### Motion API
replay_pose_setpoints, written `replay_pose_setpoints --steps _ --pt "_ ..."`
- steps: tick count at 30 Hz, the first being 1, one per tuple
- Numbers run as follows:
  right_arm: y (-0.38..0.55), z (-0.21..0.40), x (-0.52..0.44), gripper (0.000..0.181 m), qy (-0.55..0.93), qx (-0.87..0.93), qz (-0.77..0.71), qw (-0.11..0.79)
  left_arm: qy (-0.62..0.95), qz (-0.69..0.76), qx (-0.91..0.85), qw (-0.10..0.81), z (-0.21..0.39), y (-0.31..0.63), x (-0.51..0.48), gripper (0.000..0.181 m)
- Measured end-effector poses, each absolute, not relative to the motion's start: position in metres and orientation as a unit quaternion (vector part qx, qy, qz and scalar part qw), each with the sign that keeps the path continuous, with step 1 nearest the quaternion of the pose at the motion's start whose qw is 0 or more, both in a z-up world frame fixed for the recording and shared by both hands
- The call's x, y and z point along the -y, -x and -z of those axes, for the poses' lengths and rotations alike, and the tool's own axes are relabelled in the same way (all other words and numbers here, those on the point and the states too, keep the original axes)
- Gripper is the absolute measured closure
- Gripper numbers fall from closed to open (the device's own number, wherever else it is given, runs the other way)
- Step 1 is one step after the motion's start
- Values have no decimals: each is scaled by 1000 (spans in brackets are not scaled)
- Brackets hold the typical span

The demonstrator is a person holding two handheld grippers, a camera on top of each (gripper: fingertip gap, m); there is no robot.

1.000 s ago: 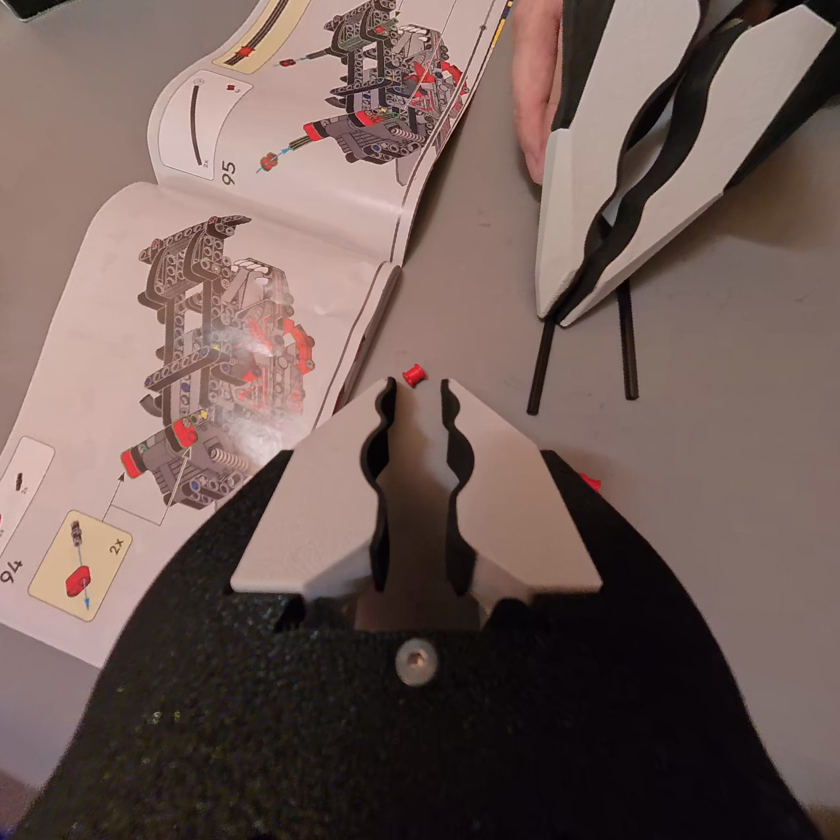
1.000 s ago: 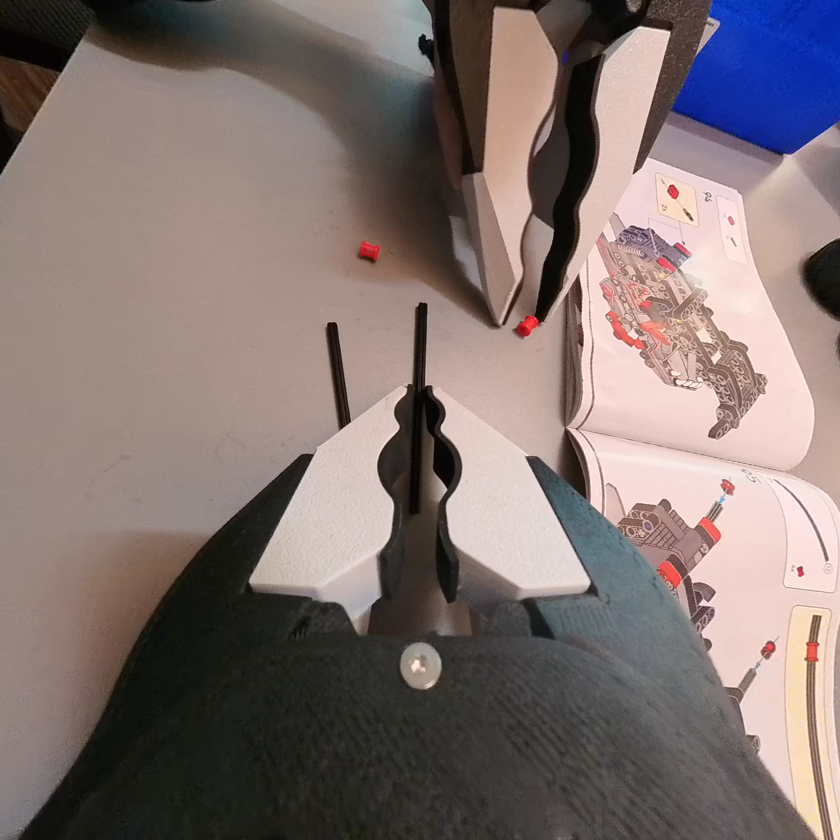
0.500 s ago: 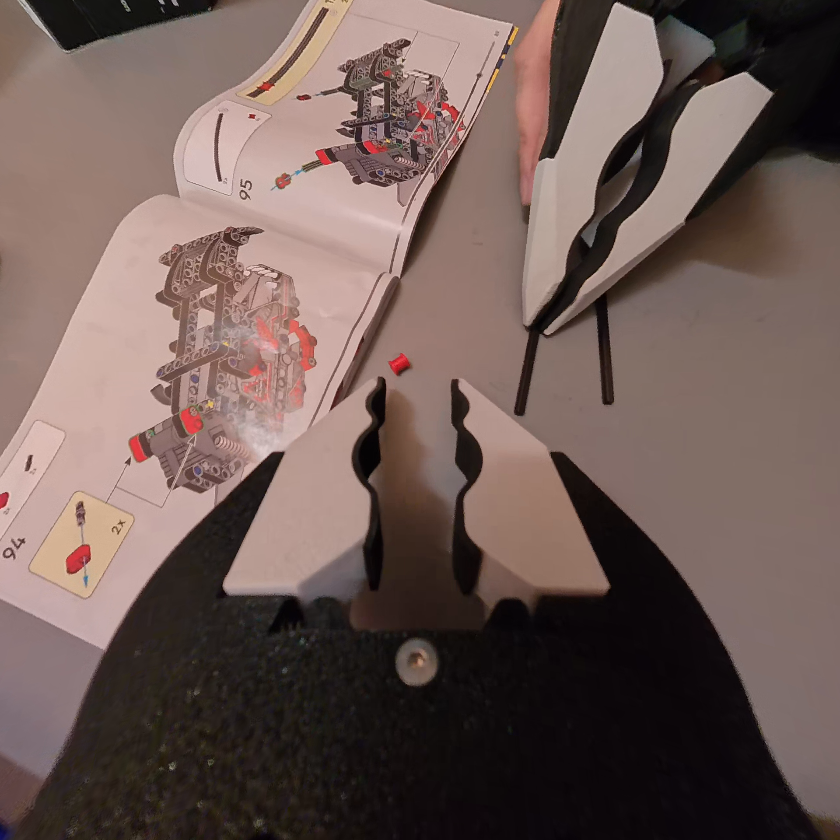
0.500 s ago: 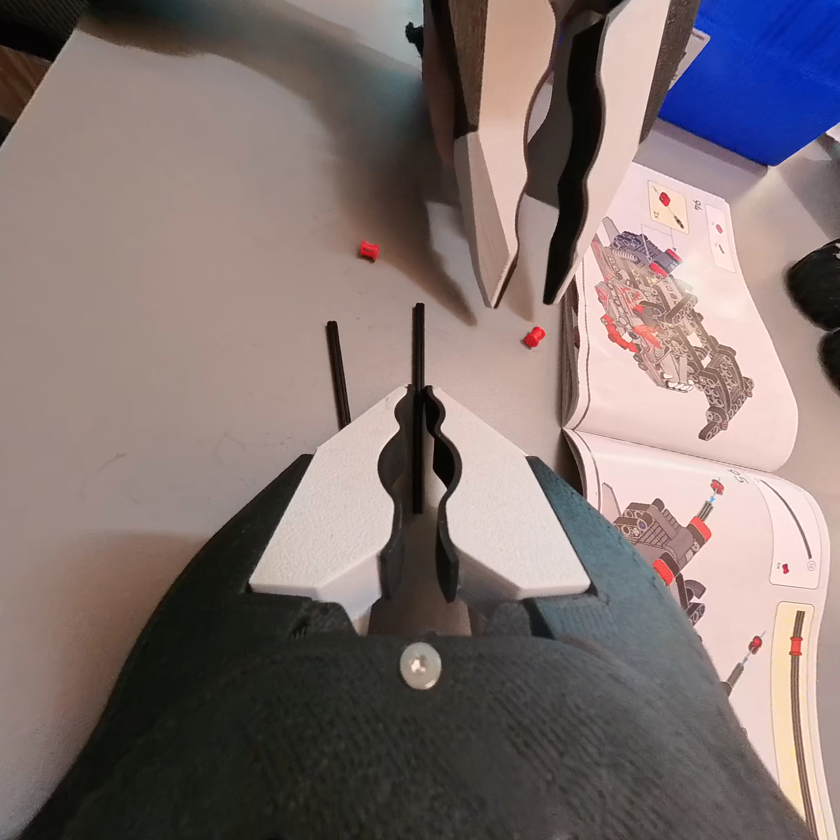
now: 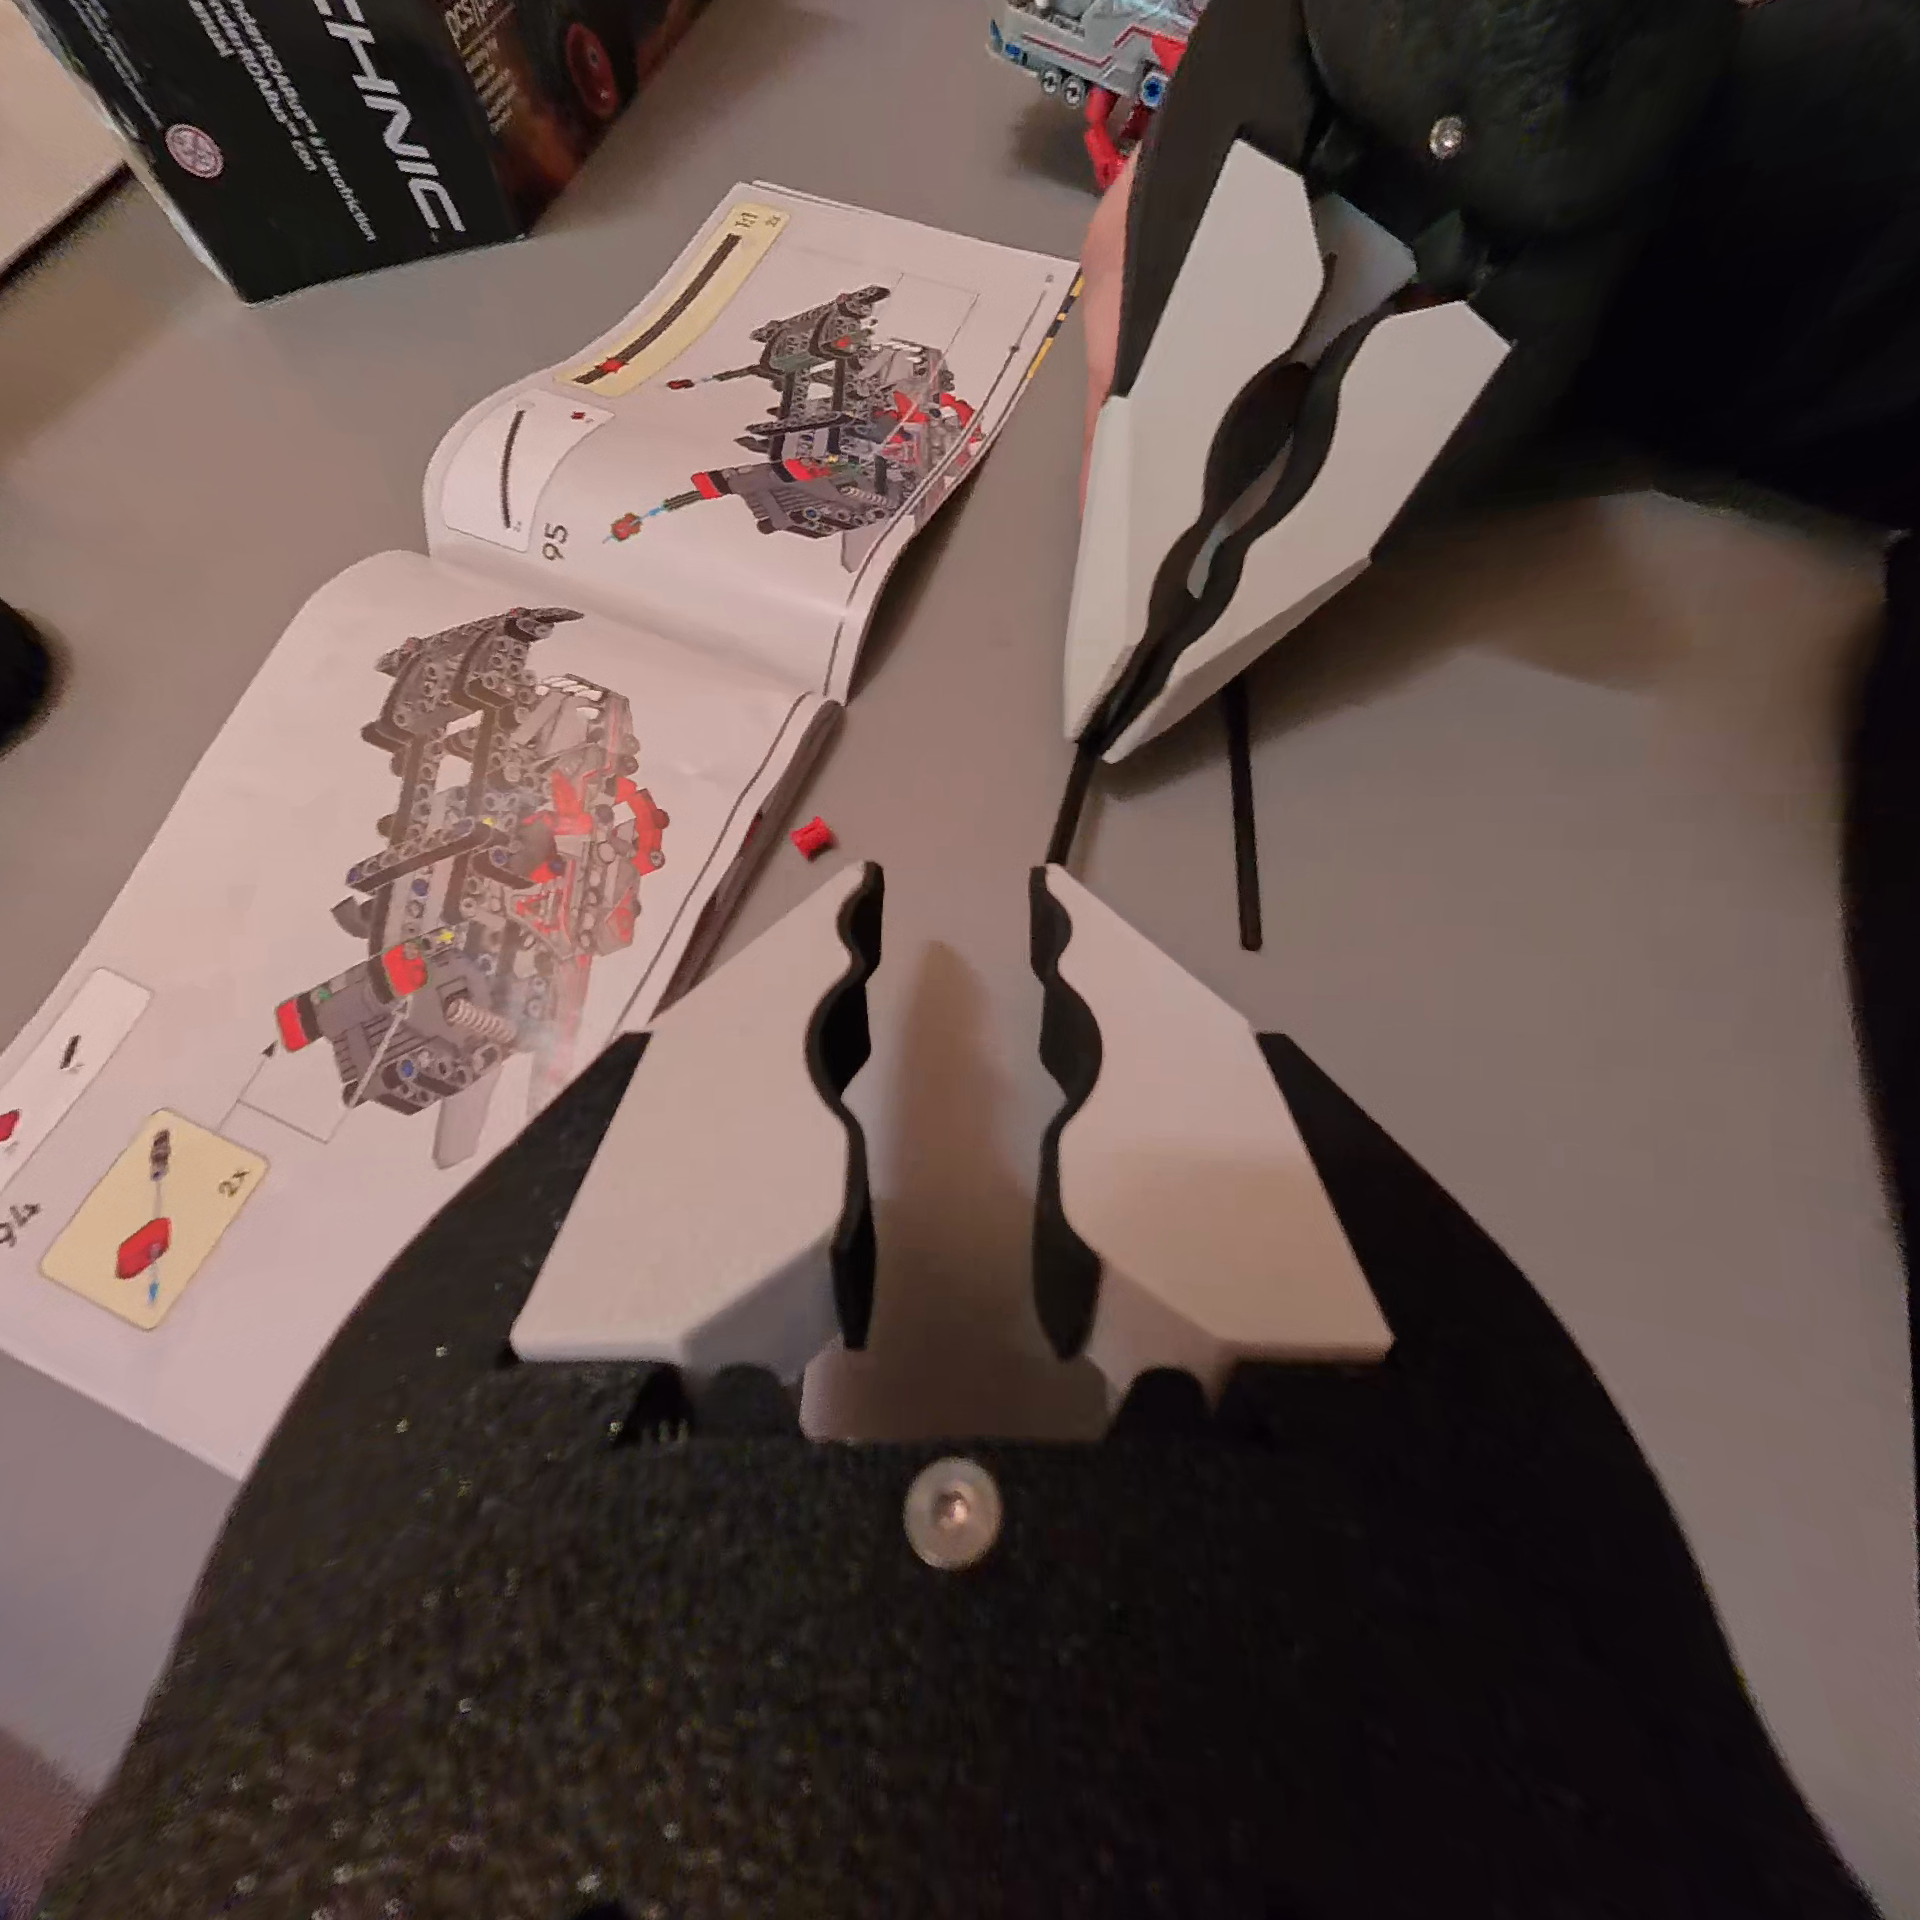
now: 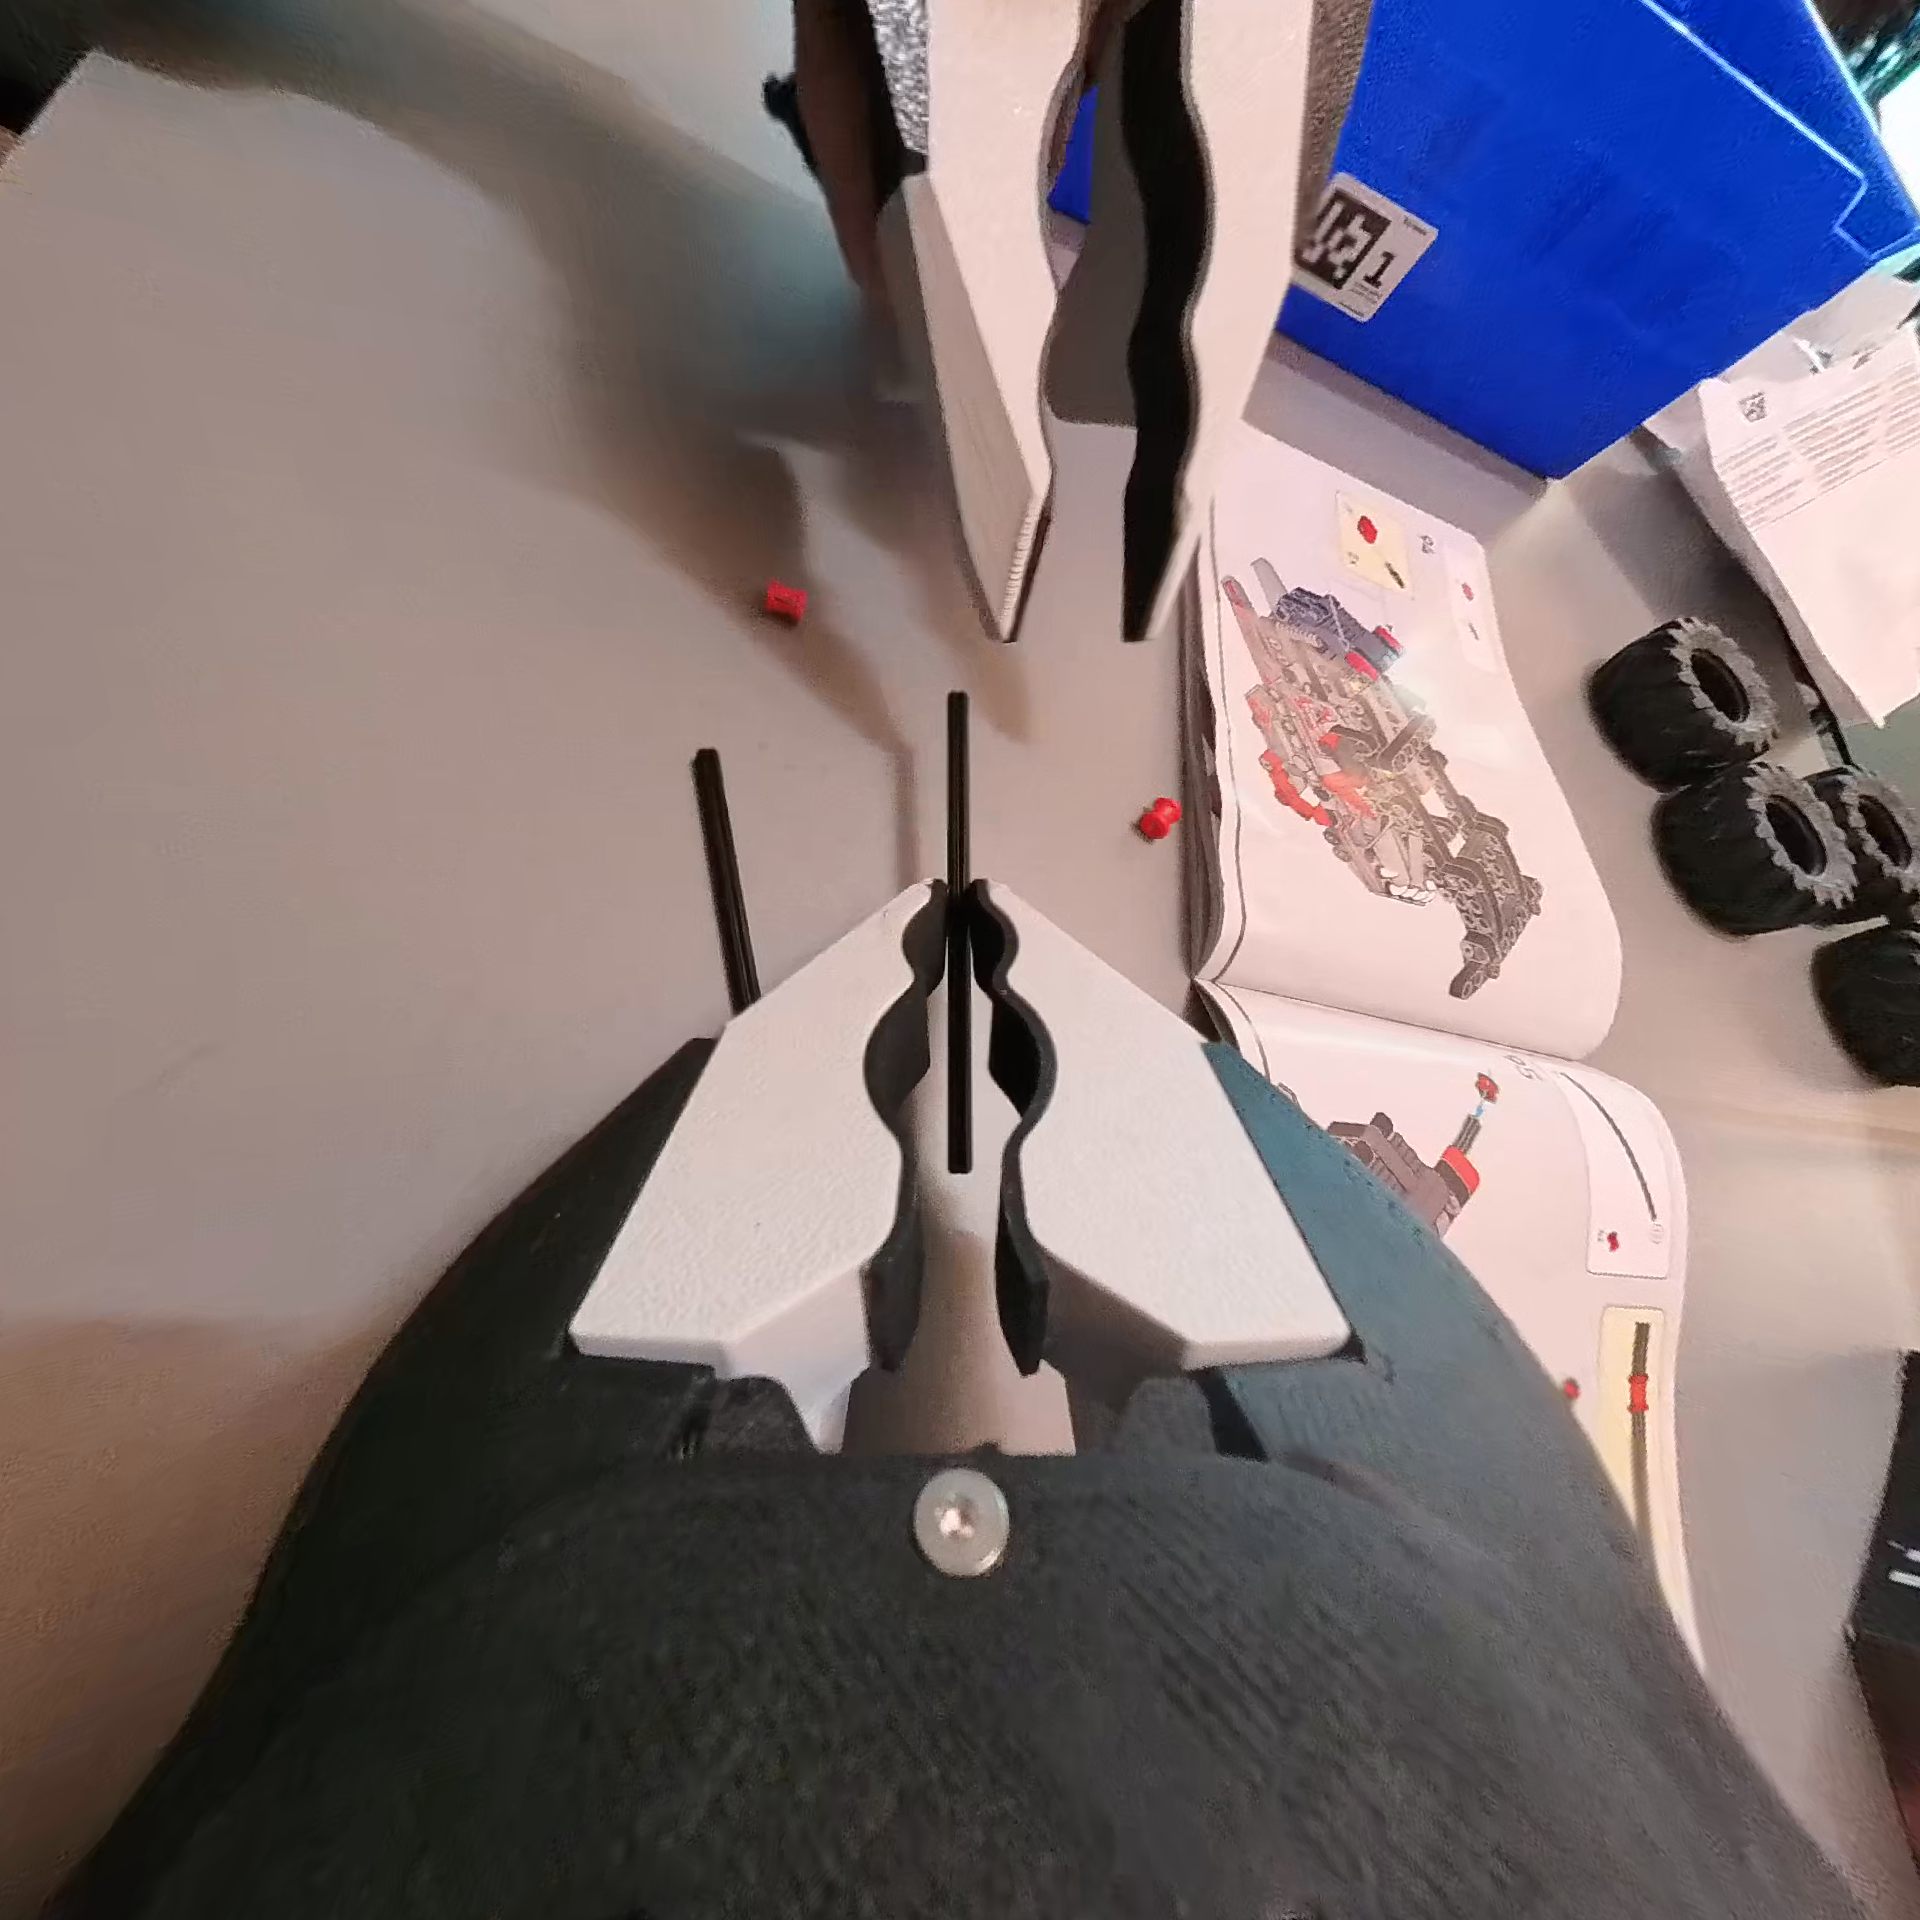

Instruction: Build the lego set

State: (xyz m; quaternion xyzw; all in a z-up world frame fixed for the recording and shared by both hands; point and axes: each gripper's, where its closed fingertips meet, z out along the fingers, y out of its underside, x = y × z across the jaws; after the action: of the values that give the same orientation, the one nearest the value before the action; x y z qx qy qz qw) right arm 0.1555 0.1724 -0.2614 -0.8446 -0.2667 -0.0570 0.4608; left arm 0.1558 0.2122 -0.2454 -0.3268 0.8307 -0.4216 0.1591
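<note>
My right tool (image 6: 961, 891) clenched a thin black plastic axle rod (image 6: 958, 790).
My left tool (image 5: 954, 883) hung released above the grey bench (image 5: 1558, 1039), near a small red plastic bush (image 5: 811, 837).

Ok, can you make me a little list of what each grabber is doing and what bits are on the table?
left gripper: open, empty, above the grey table
right gripper: shut on thin black axle rod
second black axle rod: lying loose on the table, beside the right gripper
small red bush by the booklet: loose on the table
other small red bush: farther off, also loose
open paper instruction booklet: flat, pages showing
black rubber tyres: clustered past the booklet
</note>
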Motion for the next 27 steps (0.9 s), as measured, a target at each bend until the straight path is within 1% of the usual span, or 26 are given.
replay_pose_setpoints --steps 1,10,17,23,27 --pt "-156 261 -171 178 845 267 62 460 325 424 -831 156 246 -155 -210 156" --pt "-163 252 -163 179 846 237 112 465 297 448 -833 131 241 -153 -185 153" --pt "-156 228 -156 179 823 217 141 505 279 472 -827 123 228 -153 -171 151" --pt "-152 215 -146 179 812 217 157 518 242 477 -837 114 222 -147 -156 166" --pt "-148 210 -139 179 811 220 163 517 221 480 -842 109 220 -143 -145 169"
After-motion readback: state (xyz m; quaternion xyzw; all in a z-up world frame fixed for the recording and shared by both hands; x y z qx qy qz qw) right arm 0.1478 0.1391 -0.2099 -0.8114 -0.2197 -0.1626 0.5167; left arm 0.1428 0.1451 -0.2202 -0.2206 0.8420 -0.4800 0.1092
